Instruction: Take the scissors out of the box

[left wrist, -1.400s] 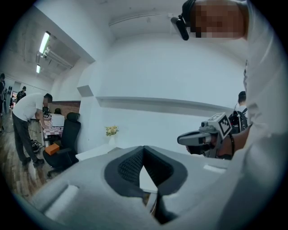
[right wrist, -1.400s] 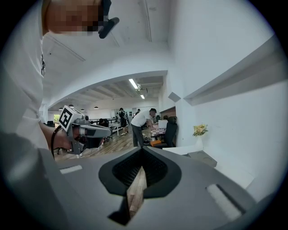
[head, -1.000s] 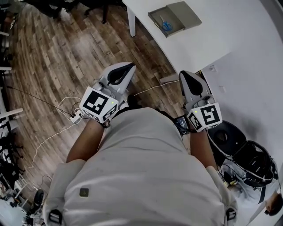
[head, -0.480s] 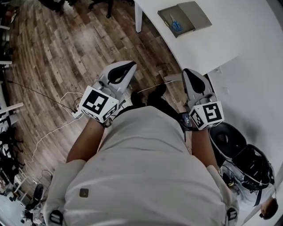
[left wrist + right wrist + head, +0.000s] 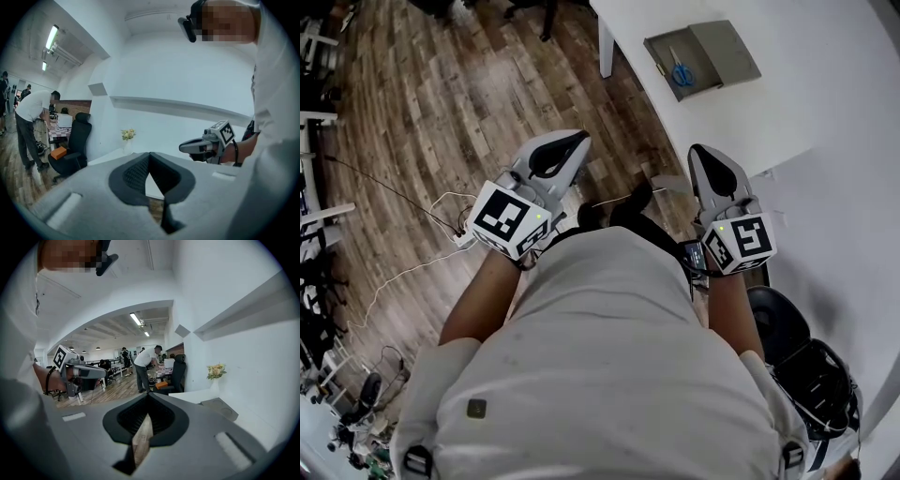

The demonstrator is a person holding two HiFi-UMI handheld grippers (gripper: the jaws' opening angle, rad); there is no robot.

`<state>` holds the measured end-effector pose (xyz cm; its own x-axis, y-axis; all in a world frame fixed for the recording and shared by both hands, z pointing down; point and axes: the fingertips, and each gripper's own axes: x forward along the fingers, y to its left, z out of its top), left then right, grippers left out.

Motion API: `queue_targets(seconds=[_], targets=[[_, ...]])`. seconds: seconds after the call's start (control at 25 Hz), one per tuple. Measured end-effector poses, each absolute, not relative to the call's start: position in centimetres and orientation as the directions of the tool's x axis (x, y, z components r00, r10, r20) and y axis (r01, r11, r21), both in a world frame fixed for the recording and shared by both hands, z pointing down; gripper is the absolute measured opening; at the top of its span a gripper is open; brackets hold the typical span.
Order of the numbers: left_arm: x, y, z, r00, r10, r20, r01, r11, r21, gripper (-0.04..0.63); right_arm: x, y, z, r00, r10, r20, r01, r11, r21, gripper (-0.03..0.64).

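Resting on white table [image 5: 825,94], box [image 5: 727,47] holds scissors [image 5: 680,72]; cable [image 5: 411,269] crosses wood floor [image 5: 441,94].

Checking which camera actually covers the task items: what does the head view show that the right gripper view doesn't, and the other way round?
Head view only: blue-handled scissors lying in the open grey box. Right gripper view only: yellow flowers in a white vase, people in the background, the right gripper with jaws closed and empty. Both: white table, brown wooden floor, left gripper; a low grey shape on the table in the right gripper view may be the box.
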<state>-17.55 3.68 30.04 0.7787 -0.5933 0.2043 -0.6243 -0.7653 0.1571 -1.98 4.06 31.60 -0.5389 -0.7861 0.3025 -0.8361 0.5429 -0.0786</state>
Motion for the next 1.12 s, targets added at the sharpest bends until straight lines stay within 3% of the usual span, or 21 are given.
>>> queue_targets(seconds=[0.68, 1.12], targets=[[-2.3, -5.7, 30.2, 0.807, -0.55, 0.214, -0.582, -0.803, 0.127, 0.0, 11.1, -4.2, 33.7, -0.57, -0.759, 0.314, -0.818, 0.56, -0.131, 0.011], [2.2, -6.1, 29.6, 0.845, -0.487, 0.221, -0.519, -0.846, 0.124, 0.0, 15.5, -4.0, 32.2, -0.509, -0.809, 0.295, -0.86, 0.493, -0.133, 0.011]])
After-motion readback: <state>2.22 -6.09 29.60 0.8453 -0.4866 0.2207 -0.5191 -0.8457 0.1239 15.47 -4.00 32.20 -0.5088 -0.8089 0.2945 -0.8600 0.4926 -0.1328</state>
